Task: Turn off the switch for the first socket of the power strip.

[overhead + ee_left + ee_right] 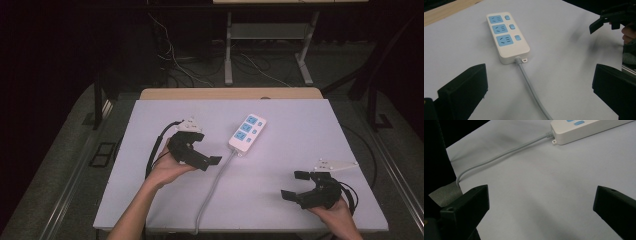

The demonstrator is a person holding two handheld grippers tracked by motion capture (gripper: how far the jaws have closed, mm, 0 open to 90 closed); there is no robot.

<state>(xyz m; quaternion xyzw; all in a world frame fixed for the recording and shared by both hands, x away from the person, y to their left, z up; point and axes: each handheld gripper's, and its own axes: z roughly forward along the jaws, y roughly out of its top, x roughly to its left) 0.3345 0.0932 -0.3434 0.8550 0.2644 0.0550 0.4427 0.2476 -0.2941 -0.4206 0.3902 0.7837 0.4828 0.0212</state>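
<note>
A white power strip (247, 132) with three blue sockets and blue switches lies near the middle of the white table top (305, 140). Its grey cable (212, 187) runs toward the near edge. My left gripper (206, 149) hovers just left of the strip, open and holding nothing. In the left gripper view the strip (506, 37) and cable (531, 90) lie ahead between the wide-apart jaws. My right gripper (295, 185) stands open and empty at the near right. In the right gripper view the strip's end (584, 130) and cable (499, 156) lie far ahead.
A wooden strip (230, 93) borders the table's far edge. Beyond it stand metal desk legs (228, 50) and loose cables (175, 65) on the dark floor. The right gripper (609, 20) shows at the top right of the left gripper view.
</note>
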